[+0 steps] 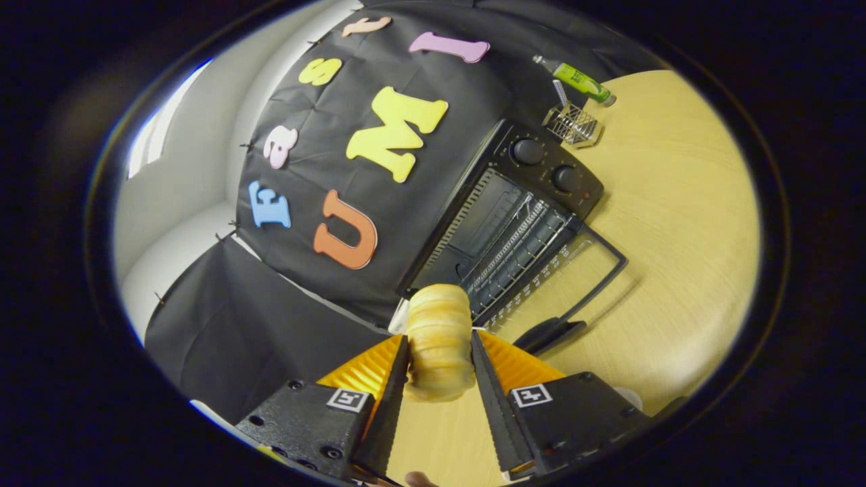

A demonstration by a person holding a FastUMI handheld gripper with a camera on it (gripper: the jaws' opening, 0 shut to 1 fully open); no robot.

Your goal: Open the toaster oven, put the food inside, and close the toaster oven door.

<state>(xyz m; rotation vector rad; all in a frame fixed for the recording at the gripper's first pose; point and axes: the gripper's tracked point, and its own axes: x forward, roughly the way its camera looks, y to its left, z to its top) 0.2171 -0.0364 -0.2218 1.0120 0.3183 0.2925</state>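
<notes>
Wooden worktop, pale, carrying everything listed. Toaster oven, black, far from the tongs and set against the booth wall; door dropped fully open toward the near side, leaving the mouth free for loading; wire rack inside, nothing on it, two knobs on the panel. Tongs, clenched on a bread roll, both fingers pressing its sides, roll held up short of the oven mouth, judged ready to go in. Wire holder, far beyond the oven, contents unclear. Green bottle, lying just past the holder.
</notes>
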